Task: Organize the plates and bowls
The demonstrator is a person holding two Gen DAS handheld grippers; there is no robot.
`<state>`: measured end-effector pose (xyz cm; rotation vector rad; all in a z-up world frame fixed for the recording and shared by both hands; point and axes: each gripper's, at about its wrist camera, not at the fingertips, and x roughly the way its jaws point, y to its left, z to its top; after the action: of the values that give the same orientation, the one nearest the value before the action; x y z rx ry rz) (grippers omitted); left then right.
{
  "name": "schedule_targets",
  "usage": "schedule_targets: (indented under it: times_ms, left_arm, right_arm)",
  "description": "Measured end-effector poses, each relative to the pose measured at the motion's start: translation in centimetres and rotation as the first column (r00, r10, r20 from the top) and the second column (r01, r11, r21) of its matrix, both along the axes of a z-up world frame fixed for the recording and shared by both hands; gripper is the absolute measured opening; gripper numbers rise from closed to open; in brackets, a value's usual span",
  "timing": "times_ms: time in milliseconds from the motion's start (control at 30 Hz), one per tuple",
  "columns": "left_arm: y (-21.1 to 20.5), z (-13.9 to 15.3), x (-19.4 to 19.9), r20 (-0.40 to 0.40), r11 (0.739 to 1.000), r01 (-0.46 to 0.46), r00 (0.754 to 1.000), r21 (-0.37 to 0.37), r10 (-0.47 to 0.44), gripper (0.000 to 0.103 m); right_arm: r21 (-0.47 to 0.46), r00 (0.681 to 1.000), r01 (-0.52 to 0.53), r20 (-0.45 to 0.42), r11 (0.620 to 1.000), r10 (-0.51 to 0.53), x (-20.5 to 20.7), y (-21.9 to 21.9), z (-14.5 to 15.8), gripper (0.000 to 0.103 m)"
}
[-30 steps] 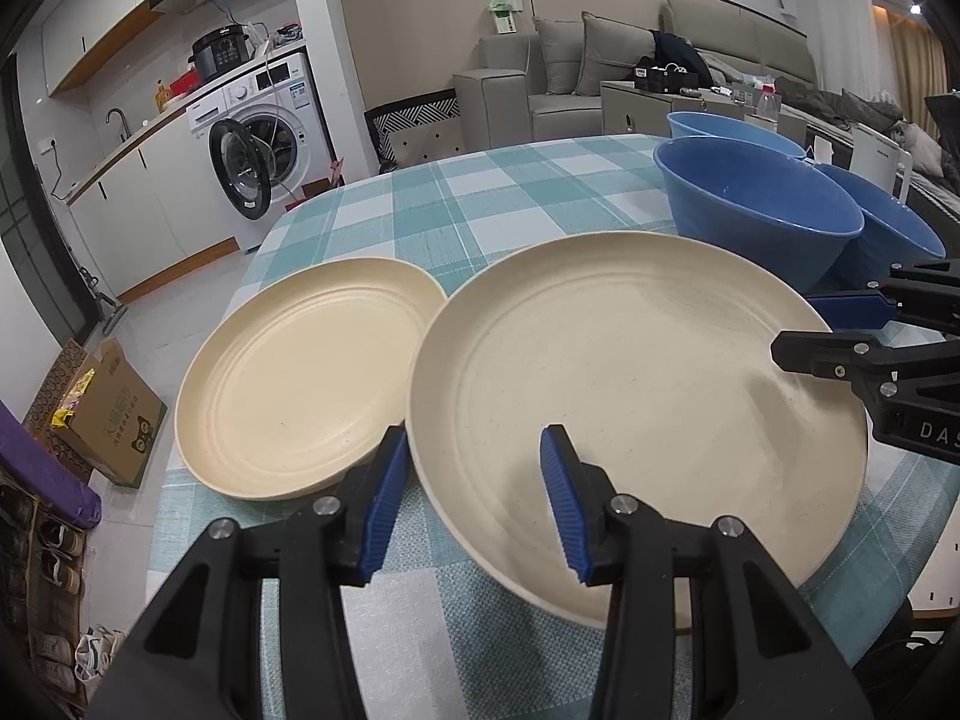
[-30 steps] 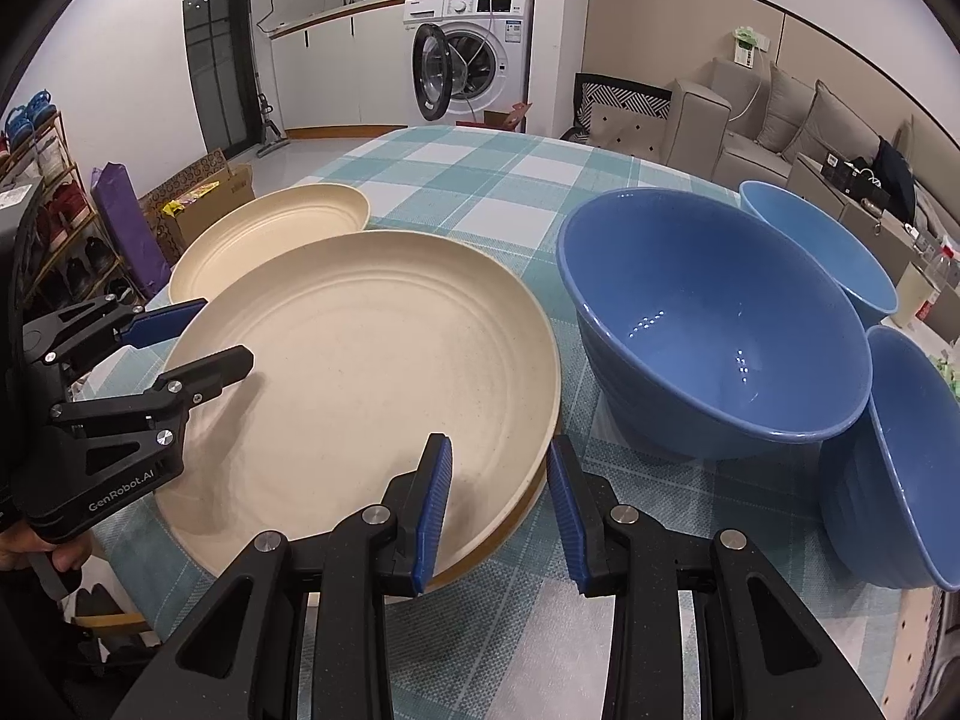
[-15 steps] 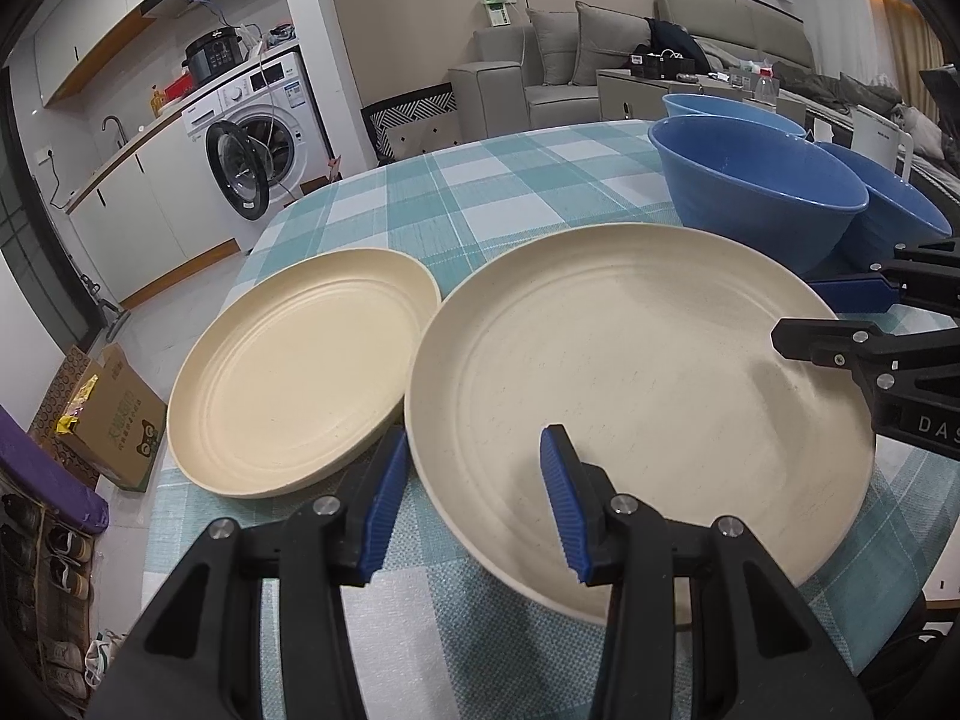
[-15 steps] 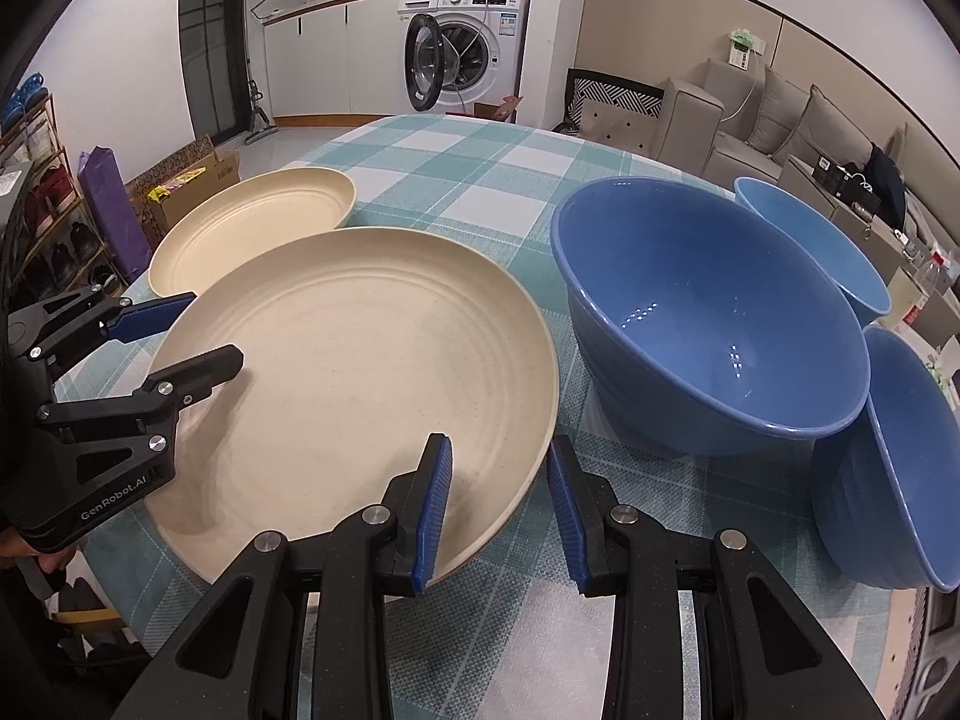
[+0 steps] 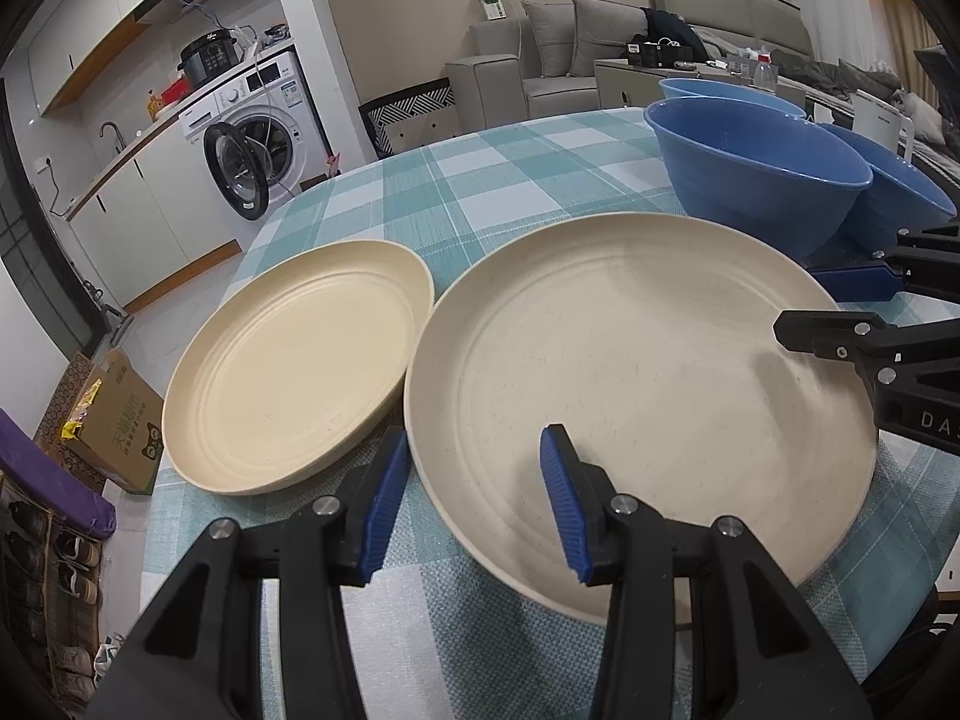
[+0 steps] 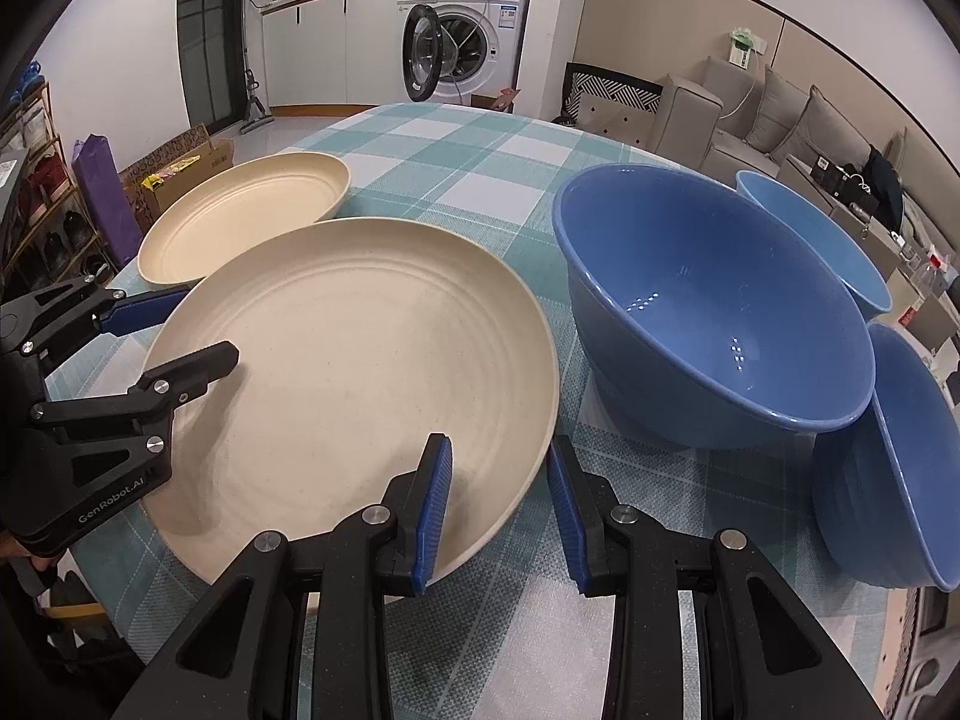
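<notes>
Two beige plates and three blue bowls sit unstacked on the checked counter [image 6: 480,150], so sorting has, by my judgement, barely begun. The large plate [image 6: 360,372] is the landmark: the left gripper [image 5: 468,492] and right gripper [image 6: 498,504] each straddle its near rim, but whether the pads actually pinch it I cannot tell. The big bowl [image 6: 708,312] stands just right of it, two smaller bowls beyond; the small plate [image 6: 252,210] touches its far-left edge.

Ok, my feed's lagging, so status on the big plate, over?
Left tongs and right tongs each straddle the big plate's rim at opposite edges. Whether pads pinch: cannot tell. Small plate beside, large blue bowl close by.
</notes>
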<state>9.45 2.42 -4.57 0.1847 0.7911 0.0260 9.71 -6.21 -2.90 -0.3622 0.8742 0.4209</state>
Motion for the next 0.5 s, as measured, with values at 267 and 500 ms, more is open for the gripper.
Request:
schedule_targets:
  times_ms: [267, 500]
  left_arm:
    - [0.08, -0.19, 0.08, -0.005, 1.000, -0.002, 1.000, -0.007, 0.002, 0.044]
    - [0.14, -0.22, 0.06, -0.006, 1.000, -0.003, 1.000, -0.010, 0.003, 0.044]
  right_arm:
    - [-0.006, 1.000, -0.004, -0.007, 1.000, 0.004, 0.08, 0.10, -0.29, 0.034]
    - [-0.004, 1.000, -0.008, -0.009, 1.000, 0.008, 0.06, 0.15, -0.32, 0.035]
